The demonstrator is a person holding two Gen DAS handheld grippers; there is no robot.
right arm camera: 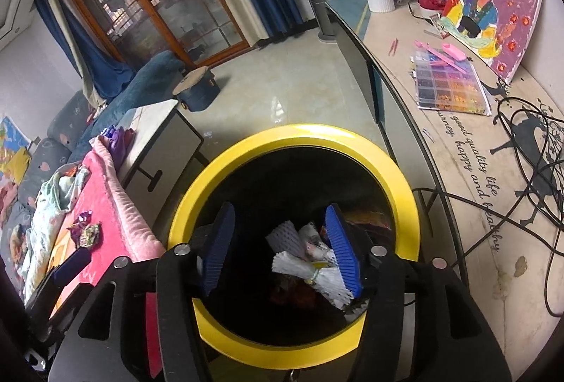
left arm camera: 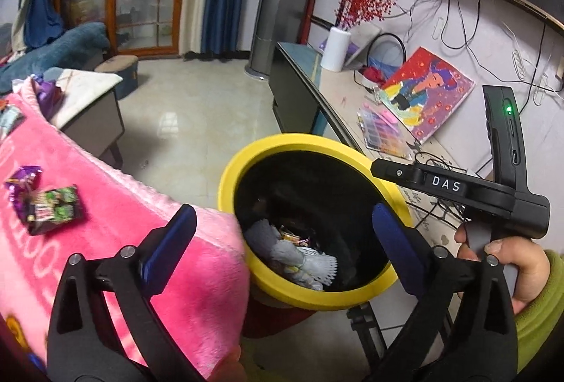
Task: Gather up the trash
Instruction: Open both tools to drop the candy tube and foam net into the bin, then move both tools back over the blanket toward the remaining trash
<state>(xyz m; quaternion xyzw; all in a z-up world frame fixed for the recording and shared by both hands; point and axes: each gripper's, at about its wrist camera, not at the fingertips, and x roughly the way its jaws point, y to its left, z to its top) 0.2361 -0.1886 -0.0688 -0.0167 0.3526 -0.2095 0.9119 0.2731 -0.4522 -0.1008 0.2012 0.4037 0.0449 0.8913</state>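
- Yellow rim of the bin [right arm camera: 384, 156] sits right under my right gripper [right arm camera: 282, 248], whose blue fingers [right arm camera: 218, 248] are spread wide and hold nothing; between them I see white foam netting and wrappers [right arm camera: 310, 262] lying at the bottom.
- My left gripper [left arm camera: 282, 234] is also spread wide and empty, poised over the near left edge of the bin [left arm camera: 306, 142], with one finger over the pink blanket [left arm camera: 123, 205].
- Trash left to collect: a green-and-black snack packet [left arm camera: 56, 209] and a purple wrapper [left arm camera: 23, 179] beside it, on the blanket to the far left of my left gripper.
- My guess is the next move is a reach left for those wrappers.
- Risks as I judge them: the plush blanket is soft, so a low pinch could grab fabric with the packet and drag it; the thin foil may slip from the fingers; swinging back, either gripper could knock the rim and tip the bin.
- Both grippers crowd the same opening, so they could collide.
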